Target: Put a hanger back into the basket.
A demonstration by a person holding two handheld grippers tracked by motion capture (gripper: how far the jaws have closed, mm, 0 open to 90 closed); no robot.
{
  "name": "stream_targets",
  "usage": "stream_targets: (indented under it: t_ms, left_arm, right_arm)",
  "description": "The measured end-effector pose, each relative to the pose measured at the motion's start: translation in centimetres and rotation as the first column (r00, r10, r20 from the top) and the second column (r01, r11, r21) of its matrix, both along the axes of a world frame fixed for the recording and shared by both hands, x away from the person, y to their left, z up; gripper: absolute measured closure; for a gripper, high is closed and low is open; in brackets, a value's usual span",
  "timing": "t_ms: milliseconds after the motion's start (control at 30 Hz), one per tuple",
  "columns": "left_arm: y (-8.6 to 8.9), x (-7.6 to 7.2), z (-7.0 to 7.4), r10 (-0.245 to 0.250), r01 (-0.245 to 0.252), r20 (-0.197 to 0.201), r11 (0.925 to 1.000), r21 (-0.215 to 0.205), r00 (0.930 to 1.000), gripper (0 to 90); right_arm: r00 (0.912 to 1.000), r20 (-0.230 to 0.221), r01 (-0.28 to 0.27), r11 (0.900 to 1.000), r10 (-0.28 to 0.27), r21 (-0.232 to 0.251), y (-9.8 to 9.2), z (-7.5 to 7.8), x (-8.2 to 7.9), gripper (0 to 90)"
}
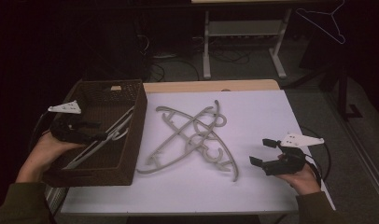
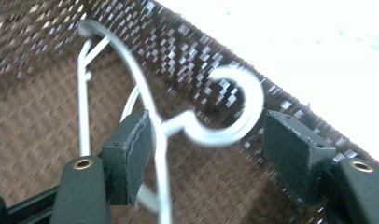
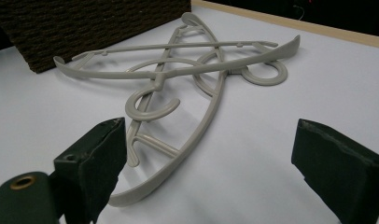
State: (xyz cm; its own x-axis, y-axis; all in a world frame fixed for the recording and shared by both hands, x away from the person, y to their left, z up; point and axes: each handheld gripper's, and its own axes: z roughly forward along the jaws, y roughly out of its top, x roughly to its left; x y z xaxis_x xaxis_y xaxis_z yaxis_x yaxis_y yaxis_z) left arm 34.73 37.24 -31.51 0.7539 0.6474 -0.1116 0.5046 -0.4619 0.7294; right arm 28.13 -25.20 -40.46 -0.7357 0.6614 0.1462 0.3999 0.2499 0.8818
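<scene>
A white hanger [image 1: 108, 135] lies inside the dark woven basket [image 1: 140, 121] at the table's left. My left gripper [image 1: 100, 131] hovers over it inside the basket. In the left gripper view its jaws stand apart, open [image 2: 211, 140], with the hanger's hook [image 2: 243, 116] between them and its neck close to the left pad [image 2: 136, 140]. A few grey plastic hangers [image 1: 192, 135] lie crossed over each other at the table's middle. My right gripper [image 1: 261, 151] is open and empty at the table's right, facing those grey hangers [image 3: 178, 74] from a short distance.
A white sheet [image 1: 253, 112] covers the table, with a wooden edge [image 1: 201, 86] at the back. The basket wall [image 3: 85, 23] stands just left of the pile. A pale hanger [image 1: 325, 23] hangs at the far right, behind the table.
</scene>
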Motion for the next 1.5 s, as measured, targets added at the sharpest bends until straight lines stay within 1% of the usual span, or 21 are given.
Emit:
stream_targets:
  t_ms: [100,233,400,533,700,833,1067,1133,1333,1400,1500]
  left_arm:
    - [-1.2,-0.1,0.7,-0.018,0.018,0.018,0.9997,-0.013,0.9997,29.5]
    - [-2.9,-0.3,1.5,-0.039,0.04,0.043,0.9988,-0.028,0.9983,27.7]
    - [-5.4,-0.6,2.4,-0.076,0.079,0.07,0.9956,-0.049,0.9947,26.3]
    - [-7.4,-0.7,2.7,-0.097,0.101,0.078,0.9936,-0.05,0.9922,26.3]
    - [-9.7,-0.7,2.9,-0.126,0.132,0.086,0.9893,-0.063,0.9883,26.3]
    - [-11.4,-0.7,2.6,-0.15,0.156,0.084,0.9857,-0.065,0.9851,26.3]
    - [-14.3,-0.7,1.6,-0.178,0.183,0.066,0.9808,-0.067,0.9817,26.3]
    - [-15.0,-0.7,1.3,-0.184,0.188,0.06,0.9803,-0.062,0.9811,26.3]
    - [-17.0,-0.8,0.6,-0.194,0.197,0.049,0.9778,-0.072,0.9798,26.3]
    - [-17.7,-0.9,0.3,-0.188,0.191,0.044,0.9789,-0.073,0.9812,26.3]
    - [-18.7,-1.0,-0.3,-0.194,0.196,0.039,0.9781,-0.07,0.9802,26.3]
  right_arm:
    - [1.0,0.009,-0.003,1.0,0.003,-0.001,0.1,0.0,0.0,10.1]
    - [1.0,0.006,-0.004,1.0,0.004,-0.001,0.1,0.0,0.0,10.1]
    - [1.0,0.004,-0.007,1.0,0.007,-0.003,0.2,0.0,0.1,10.1]
    - [0.9999,0.005,-0.009,1.0,0.009,-0.005,0.2,0.0,0.1,10.1]
    - [0.9999,0.002,-0.01,1.0,0.01,-0.006,0.2,0.0,0.2,10.1]
    - [0.9999,0.0,-0.013,1.0,0.013,-0.008,0.3,0.0,0.3,10.0]
    - [0.9998,0.002,-0.019,1.0,0.019,-0.008,0.4,0.0,0.4,10.1]
    - [0.9998,0.002,-0.02,1.0,0.02,-0.007,0.4,0.0,0.4,10.1]
    - [0.9997,0.001,-0.023,1.0,0.023,-0.007,0.5,0.1,0.5,10.0]
    - [0.9997,0.005,-0.026,1.0,0.026,-0.008,0.5,0.1,0.6,10.0]
    - [0.9996,0.002,-0.027,1.0,0.027,-0.007,0.6,0.1,0.6,10.0]
